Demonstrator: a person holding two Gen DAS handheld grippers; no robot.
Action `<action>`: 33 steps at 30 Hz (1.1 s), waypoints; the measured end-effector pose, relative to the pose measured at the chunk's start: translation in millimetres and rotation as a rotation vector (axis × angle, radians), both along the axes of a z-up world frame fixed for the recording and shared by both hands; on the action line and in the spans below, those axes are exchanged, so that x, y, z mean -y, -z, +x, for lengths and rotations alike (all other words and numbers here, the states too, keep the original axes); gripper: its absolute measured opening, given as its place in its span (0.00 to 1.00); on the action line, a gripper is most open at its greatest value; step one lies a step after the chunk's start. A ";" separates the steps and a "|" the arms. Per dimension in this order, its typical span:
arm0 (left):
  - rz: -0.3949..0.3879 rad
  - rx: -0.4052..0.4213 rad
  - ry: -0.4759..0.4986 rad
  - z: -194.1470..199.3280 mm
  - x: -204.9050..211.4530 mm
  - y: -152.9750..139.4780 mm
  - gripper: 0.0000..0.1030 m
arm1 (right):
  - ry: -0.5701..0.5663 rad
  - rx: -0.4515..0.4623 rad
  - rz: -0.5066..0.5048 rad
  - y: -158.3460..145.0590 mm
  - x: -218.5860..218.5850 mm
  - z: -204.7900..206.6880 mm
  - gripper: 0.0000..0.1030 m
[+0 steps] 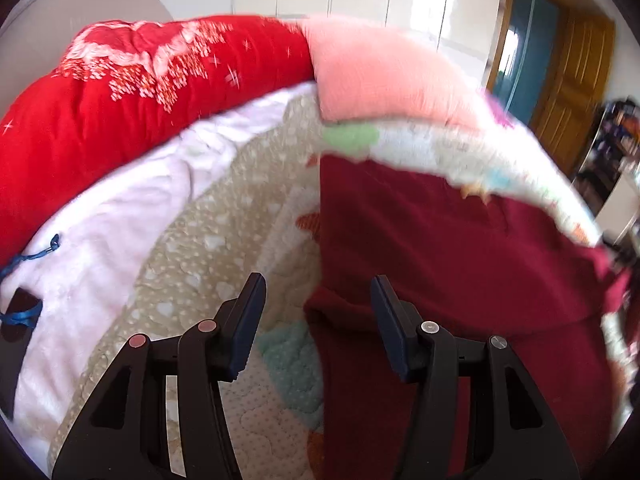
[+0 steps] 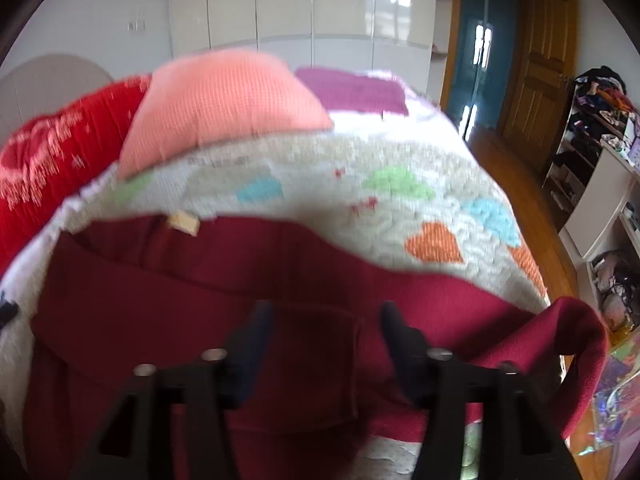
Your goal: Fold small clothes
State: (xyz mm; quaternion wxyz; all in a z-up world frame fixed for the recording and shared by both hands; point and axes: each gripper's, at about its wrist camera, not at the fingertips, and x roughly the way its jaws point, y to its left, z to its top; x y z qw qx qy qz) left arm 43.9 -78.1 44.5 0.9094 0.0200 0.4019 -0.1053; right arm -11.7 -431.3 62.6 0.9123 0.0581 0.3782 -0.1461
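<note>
**Both grippers empty above a dark red garment on the bed**

We find a dark red garment (image 1: 460,248) spread flat on a patchwork quilt (image 1: 224,240) that covers the bed. In the right wrist view the same garment (image 2: 200,280) shows a small tan label (image 2: 183,223) near its far edge, a stitched rectangular panel at its middle, and one end hanging over the right side of the bed in a loop of cloth.

We record the left gripper (image 1: 318,294) released: its jaws stand apart with nothing between them. It hangs over the garment's left edge, one finger above the quilt, the other above the red cloth. We cannot tell whether either finger touches the fabric.

We record the right gripper (image 2: 326,322) likewise released and empty, jaws apart over the middle of the garment. This view is blurred, so we cannot judge contact with the cloth.

At the far end of the bed lie a bright red printed duvet (image 1: 132,92) and a pink pillow (image 1: 380,76), side by side. A white blanket (image 1: 100,232) lies between the duvet and the quilt. Beyond stand glossy white wardrobes (image 2: 312,0) and a wooden door (image 2: 548,60).
</note>
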 end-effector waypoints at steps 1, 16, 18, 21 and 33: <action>0.028 -0.021 -0.012 2.5 1.1 6.8 0.53 | -0.022 0.026 0.009 -7.4 -8.4 2.7 0.64; -0.193 -0.110 -0.065 7.6 -33.1 35.7 0.58 | -0.653 -0.033 0.081 32.3 -196.0 158.6 0.64; -0.215 -0.108 -0.064 6.9 -35.1 36.4 0.58 | -0.702 -0.076 0.096 46.4 -207.3 176.3 0.37; -0.230 -0.106 -0.064 6.0 -36.1 36.5 0.58 | -0.744 -0.127 0.011 59.0 -229.7 183.8 0.05; -0.233 -0.105 -0.062 7.1 -34.1 37.9 0.60 | -0.666 -0.114 0.027 44.5 -239.8 174.1 0.11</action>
